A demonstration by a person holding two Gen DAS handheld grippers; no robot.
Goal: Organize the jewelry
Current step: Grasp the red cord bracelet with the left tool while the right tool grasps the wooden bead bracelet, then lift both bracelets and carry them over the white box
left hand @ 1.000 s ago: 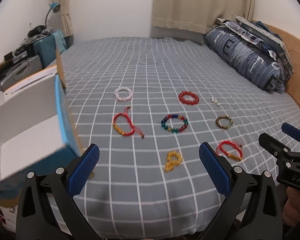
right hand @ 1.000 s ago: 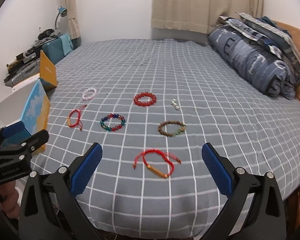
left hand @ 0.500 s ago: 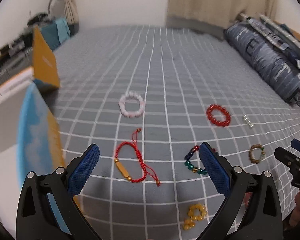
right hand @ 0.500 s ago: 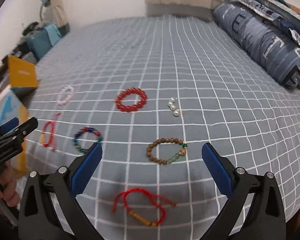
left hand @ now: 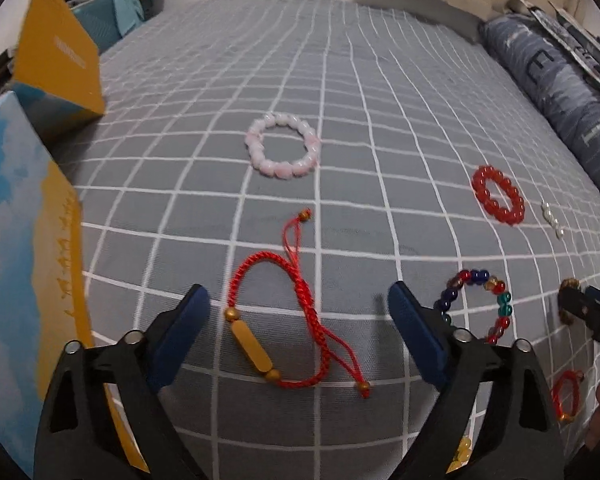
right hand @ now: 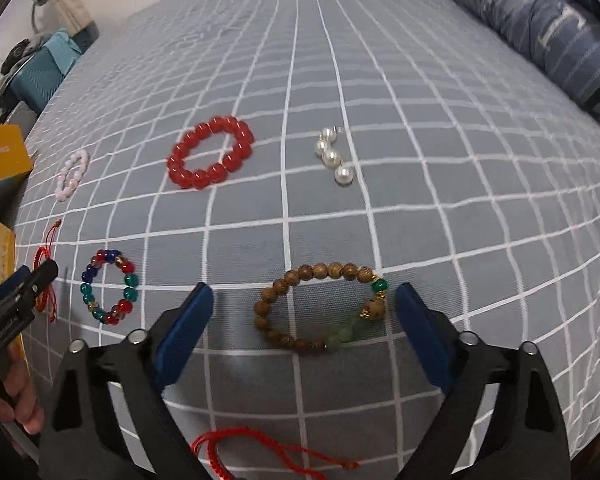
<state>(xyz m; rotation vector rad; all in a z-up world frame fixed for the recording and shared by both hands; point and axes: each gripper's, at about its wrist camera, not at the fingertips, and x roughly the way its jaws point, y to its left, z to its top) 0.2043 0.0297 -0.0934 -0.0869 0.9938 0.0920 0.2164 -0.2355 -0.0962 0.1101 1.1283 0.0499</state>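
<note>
Several bracelets lie on a grey checked bedspread (left hand: 340,80). My left gripper (left hand: 298,320) is open, low over a red cord bracelet with a gold tube bead (left hand: 284,312) that lies between its fingers. Beyond it lie a pink bead bracelet (left hand: 283,151), a red bead bracelet (left hand: 498,200) and a multicoloured bead bracelet (left hand: 480,304). My right gripper (right hand: 304,316) is open, low over a wooden bead bracelet with green beads (right hand: 320,308). Pearl earrings (right hand: 334,156) and the red bead bracelet (right hand: 211,152) lie past it. A second red cord bracelet (right hand: 260,456) lies below it.
An open blue and yellow box (left hand: 28,240) stands at the bed's left edge, its lid (left hand: 58,52) raised. A folded dark blue quilt (left hand: 556,80) lies along the right side. A yellow bead bracelet (left hand: 462,452) peeks out behind my left gripper's right finger.
Both grippers have moved forward and down toward the bed. The left one now straddles the red cord bracelet, the right one the wooden bead bracelet. Both stay open.
</note>
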